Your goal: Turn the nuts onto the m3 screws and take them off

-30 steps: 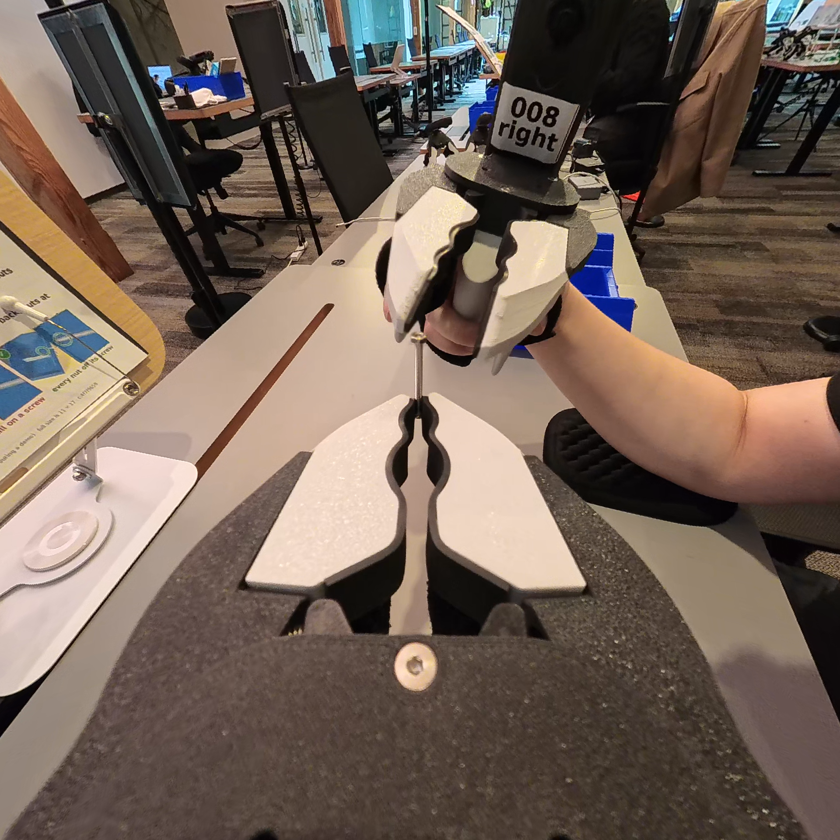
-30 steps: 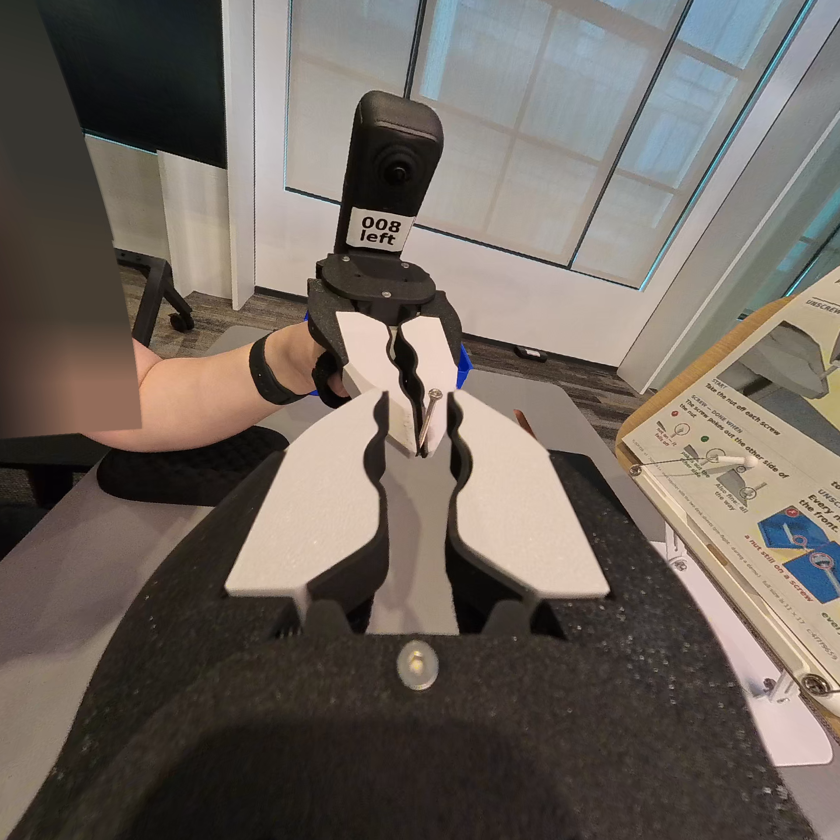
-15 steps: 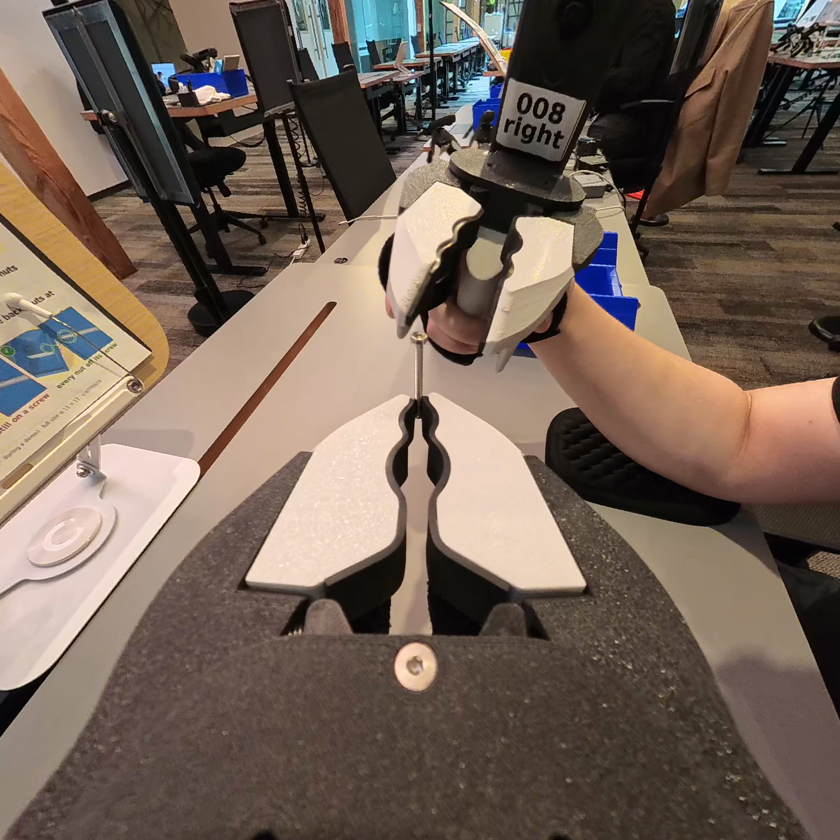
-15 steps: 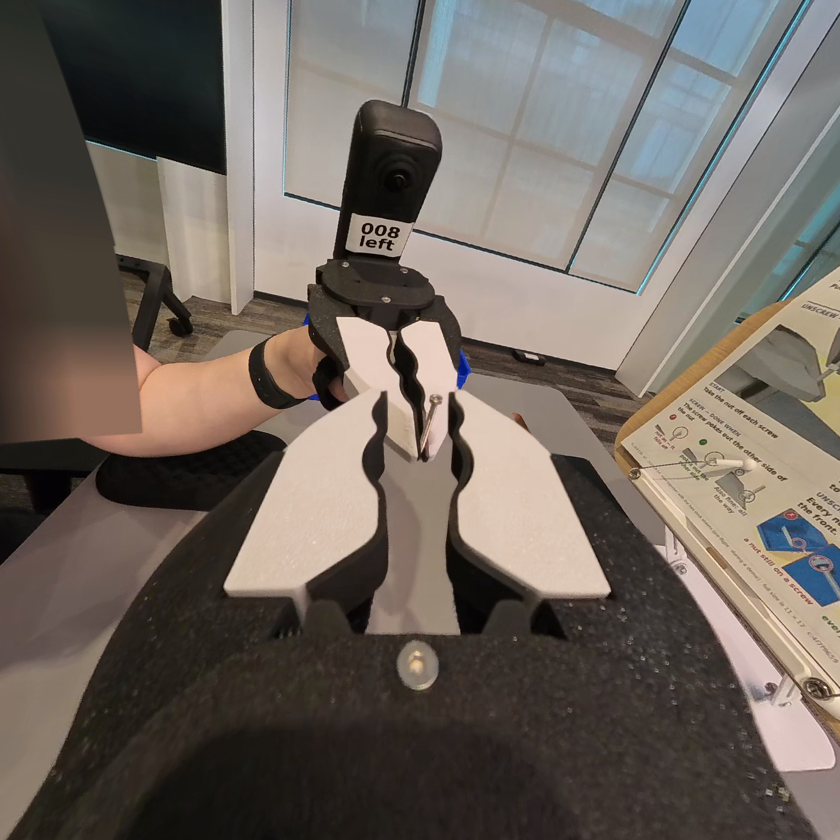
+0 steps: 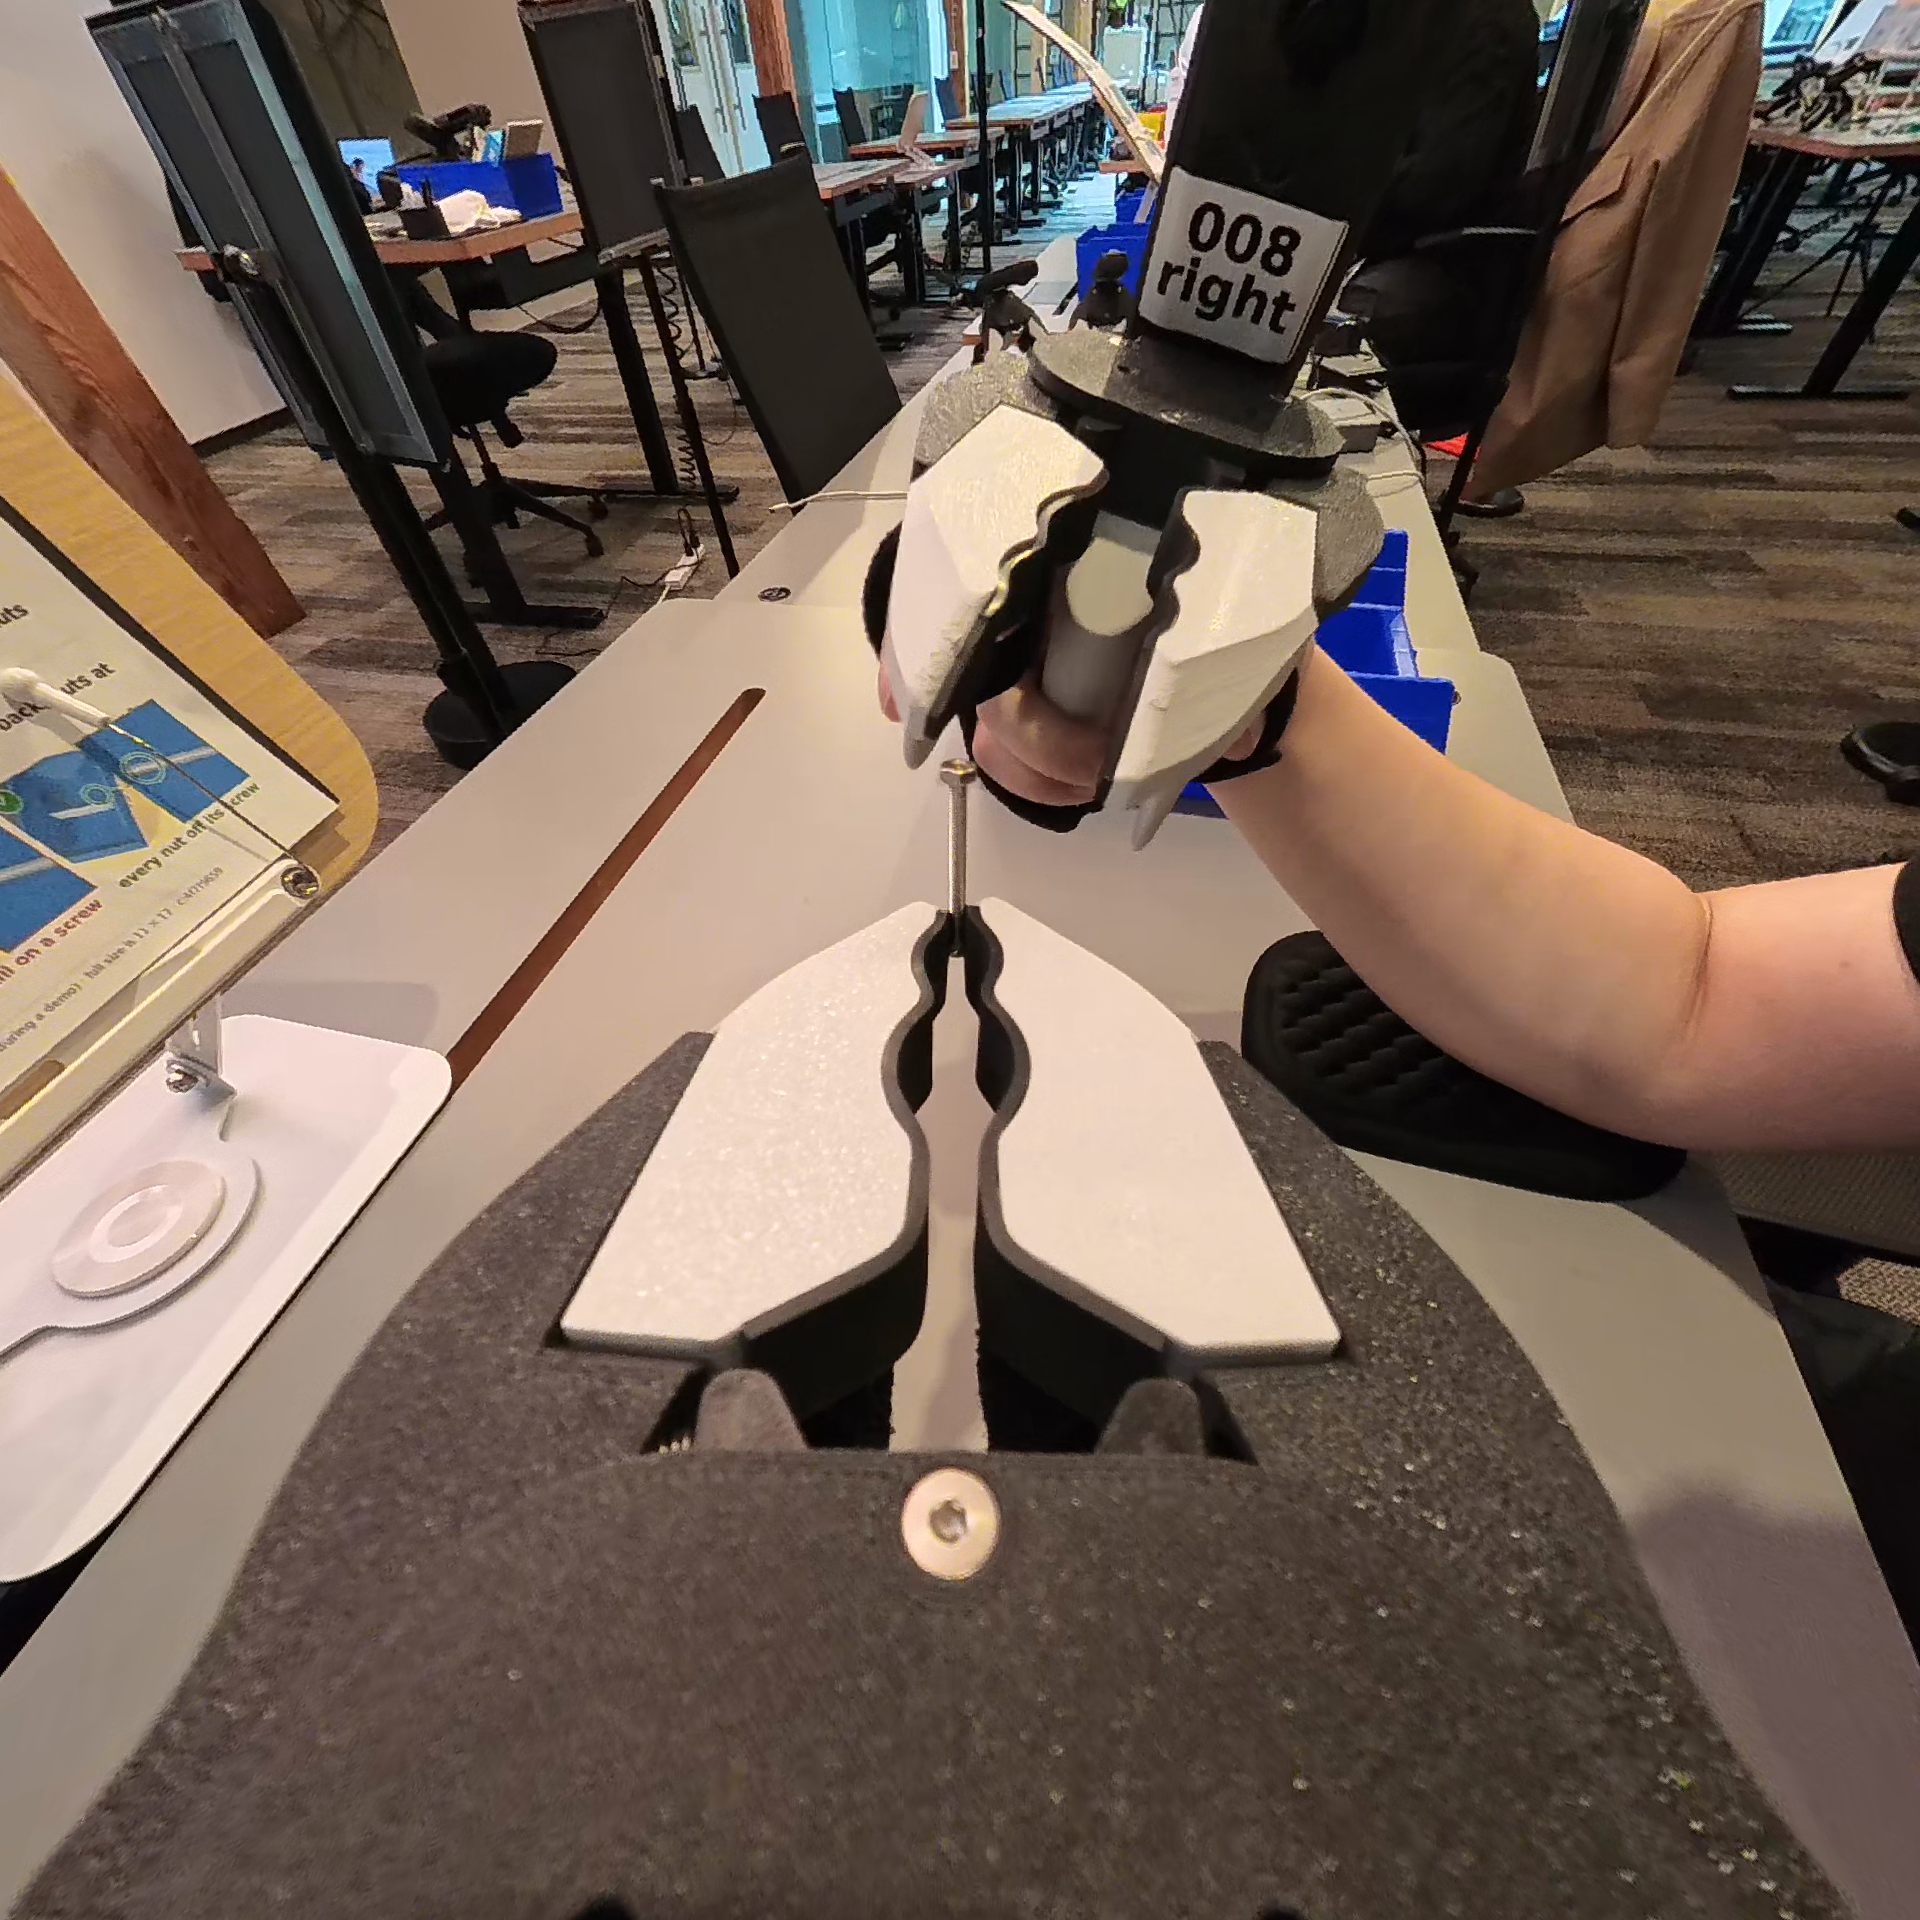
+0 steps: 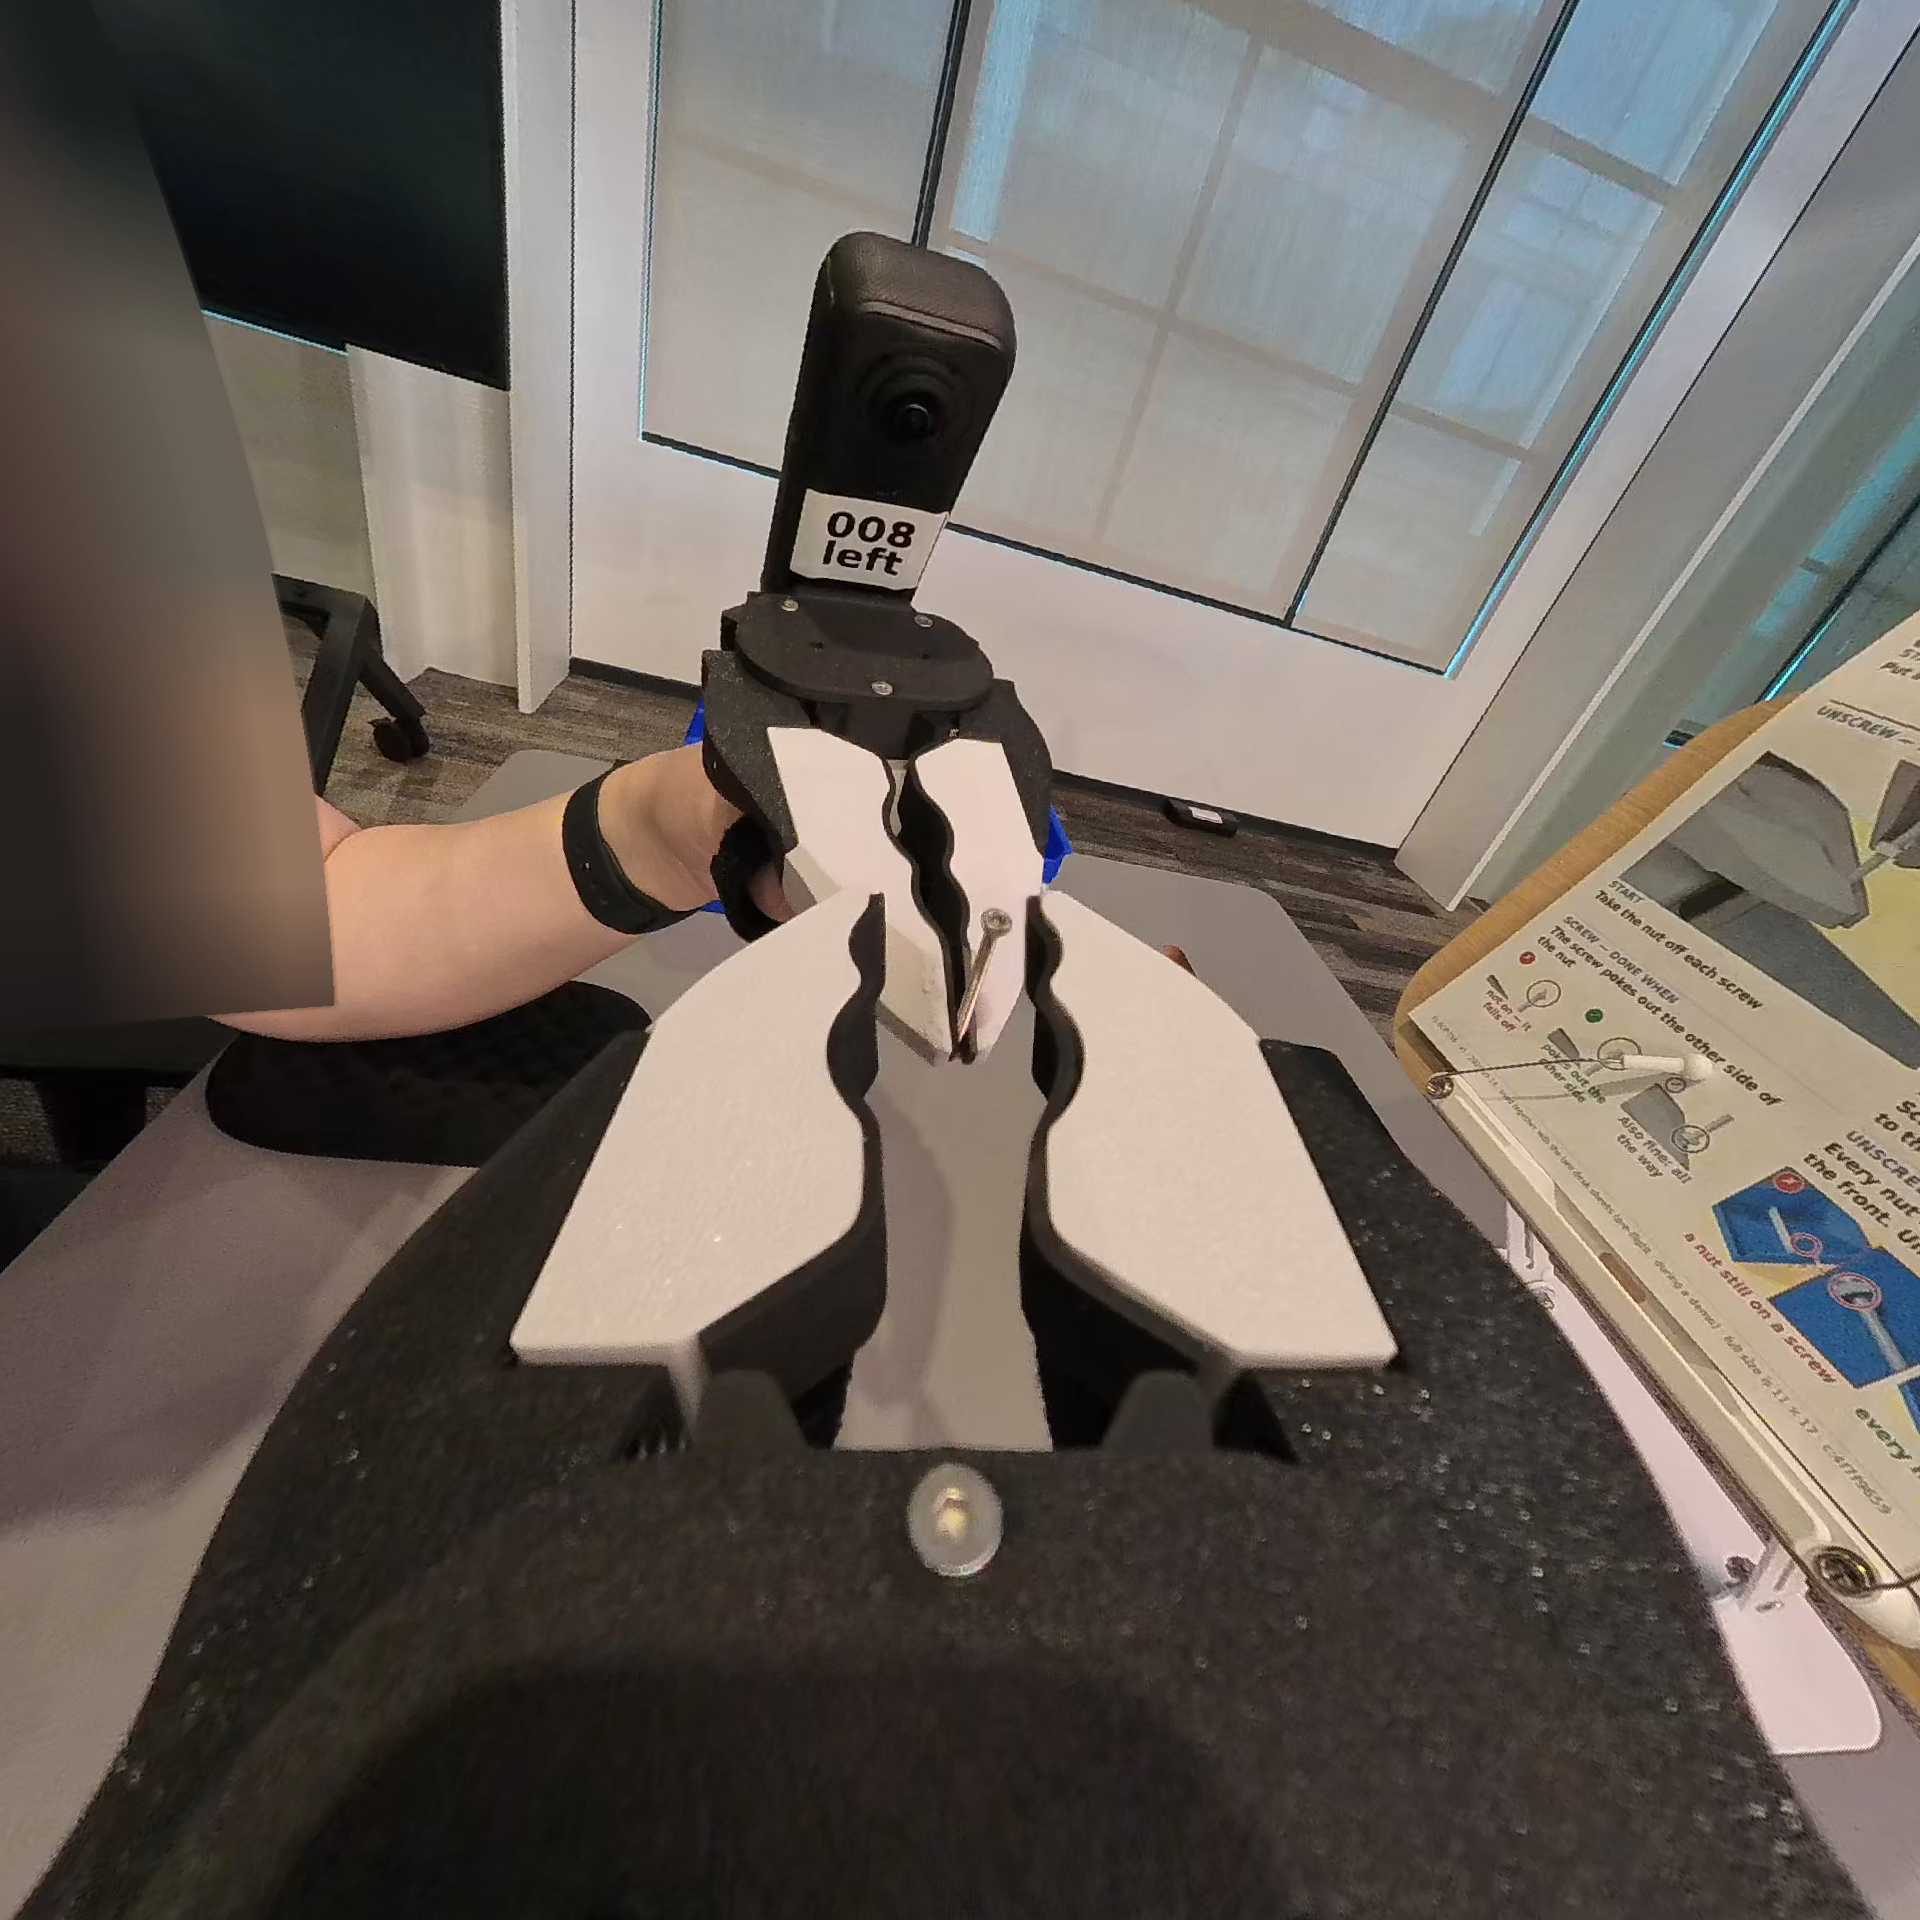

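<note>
Left gripper [image 5: 957, 920] clamped on lower shank of m3 screw [image 5: 956, 842], tips pinched together, screw standing upright with head at top. Right gripper [image 5: 1023, 795] facing it from opposite side, jaws apart and holding nothing; one fingertip [image 5: 918, 750] just beside screw head, contact not certain. Same seen from right wrist view: right gripper [image 6: 956, 914] spread wide, screw [image 6: 981, 975] tilted between its tips, pinched at bottom by left gripper [image 6: 954, 1049]. No nut visible on shank or in either gripper; too small to rule out entirely. Grey table [image 5: 582, 831] below; instruction board [image 5: 114, 821] on white stand at left; blue bin [image 5: 1392, 665] behind right hand [image 5: 1039, 748]; black wrist pad [image 5: 1392, 1081] under forearm. Judged step: between nuts, screw presented bare, nut yet to be fetched or already off. Next move likely calls for steady left hold, then right tips brought square onto axis of shank, closing lightly so thread is not cross-started or screw levered out of pinch.
</note>
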Demonstrator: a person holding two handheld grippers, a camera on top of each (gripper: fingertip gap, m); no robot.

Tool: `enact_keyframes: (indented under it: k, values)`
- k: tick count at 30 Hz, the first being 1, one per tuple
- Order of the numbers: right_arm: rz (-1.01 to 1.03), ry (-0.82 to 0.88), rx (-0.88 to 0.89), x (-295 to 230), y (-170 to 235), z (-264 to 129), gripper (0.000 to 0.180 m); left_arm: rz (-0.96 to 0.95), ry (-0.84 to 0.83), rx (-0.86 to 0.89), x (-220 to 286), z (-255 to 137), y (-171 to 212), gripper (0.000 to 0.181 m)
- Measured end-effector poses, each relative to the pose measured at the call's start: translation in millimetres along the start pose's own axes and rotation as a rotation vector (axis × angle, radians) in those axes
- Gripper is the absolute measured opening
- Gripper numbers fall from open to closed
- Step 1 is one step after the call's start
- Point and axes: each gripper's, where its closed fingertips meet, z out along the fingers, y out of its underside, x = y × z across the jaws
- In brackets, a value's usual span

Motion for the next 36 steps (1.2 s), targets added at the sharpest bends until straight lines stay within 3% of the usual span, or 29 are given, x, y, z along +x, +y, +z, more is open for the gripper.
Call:
enact_keyframes:
  k: [27, 36]
  values:
    - [0.078, -0.081, 0.060, -3, -1, -3, 0.006, 0.012, 0.056, -0.004, 12, 4, -1, 0.002]
    - [0.084, -0.017, -0.001, 5, 4, -1, 0.005, 0.028, -0.033, -0.032, 2, 4, 2, 0.002]
